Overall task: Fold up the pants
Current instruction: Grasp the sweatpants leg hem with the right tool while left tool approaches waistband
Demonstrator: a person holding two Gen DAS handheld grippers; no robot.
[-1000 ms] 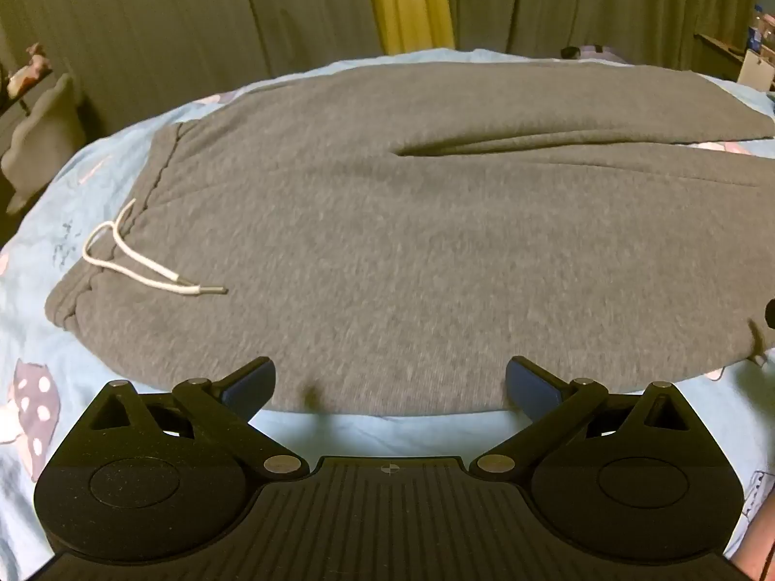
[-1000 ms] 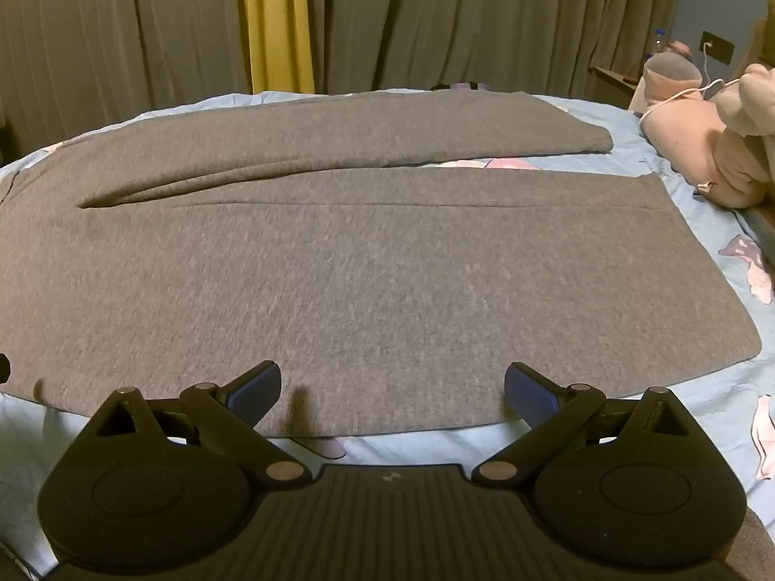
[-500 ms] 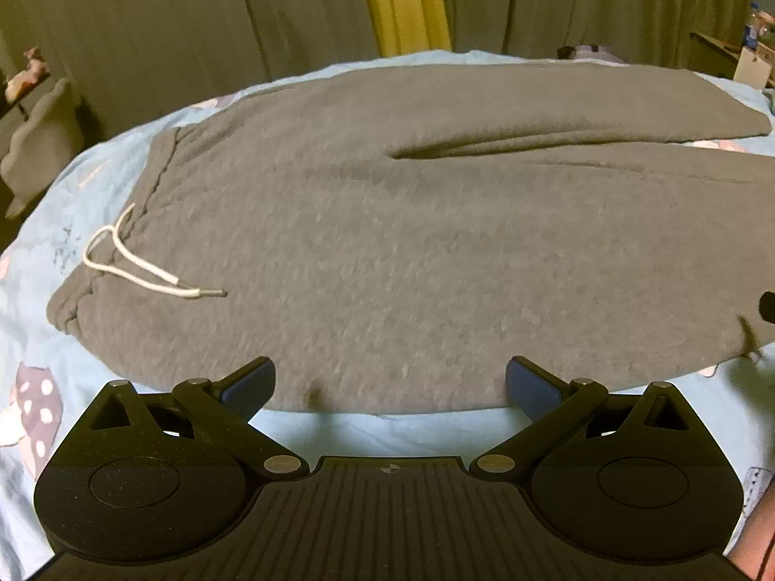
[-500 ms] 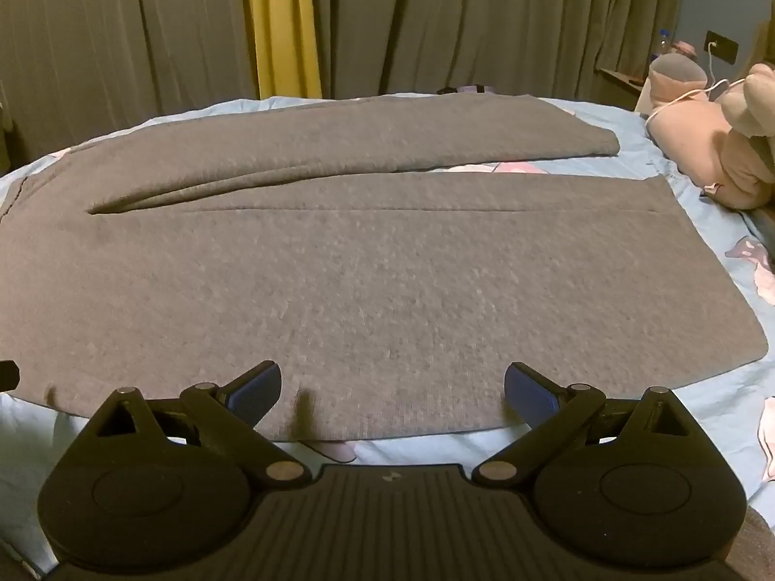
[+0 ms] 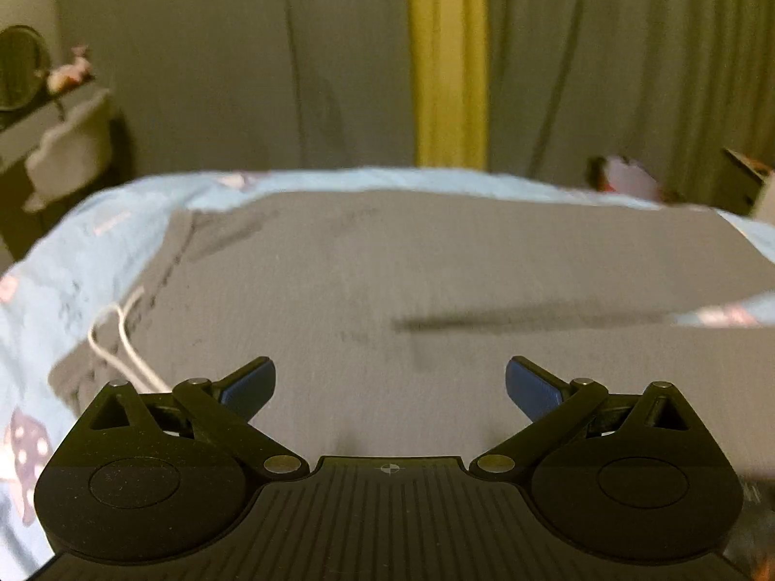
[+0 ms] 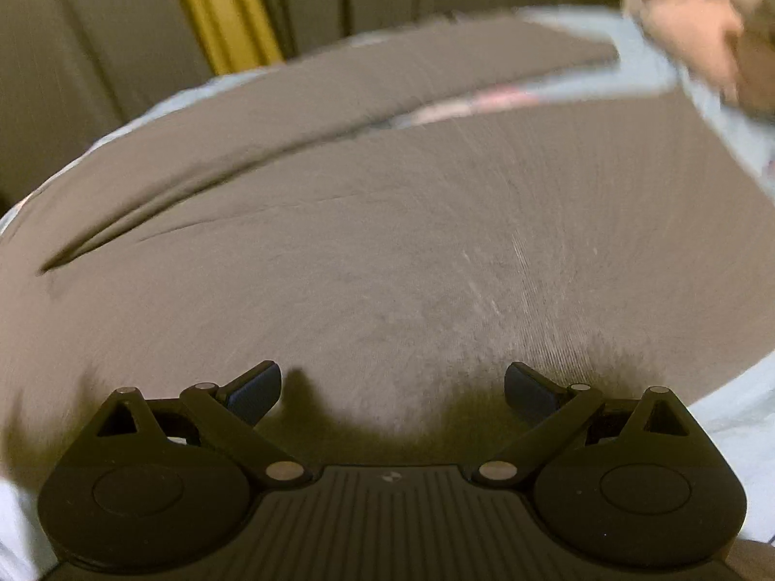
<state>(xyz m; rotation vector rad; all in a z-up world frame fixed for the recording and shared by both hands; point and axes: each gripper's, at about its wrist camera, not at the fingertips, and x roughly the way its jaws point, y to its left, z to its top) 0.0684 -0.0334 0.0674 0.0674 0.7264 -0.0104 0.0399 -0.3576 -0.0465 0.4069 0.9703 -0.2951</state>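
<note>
Grey sweatpants (image 5: 387, 266) lie flat on a light blue bedsheet (image 5: 72, 261), the waistband with a white drawstring (image 5: 121, 339) at the left and the two legs running right. My left gripper (image 5: 390, 387) is open and empty, low over the near side of the pants close to the waist. In the right wrist view the pants (image 6: 387, 222) fill the frame, the legs parting in a dark crease. My right gripper (image 6: 392, 387) is open and empty, low over the near leg. Both views are motion-blurred.
Grey-green curtains with a yellow strip (image 5: 445, 63) hang behind the bed. A shelf with small items (image 5: 63, 116) stands at the far left. Plush toys (image 6: 702, 24) lie at the far right of the bed. The sheet's near edge (image 6: 726, 416) shows at the lower right.
Both grippers have moved forward and down from the near bed edge over the pants. The right view has tilted. Both stay open.
</note>
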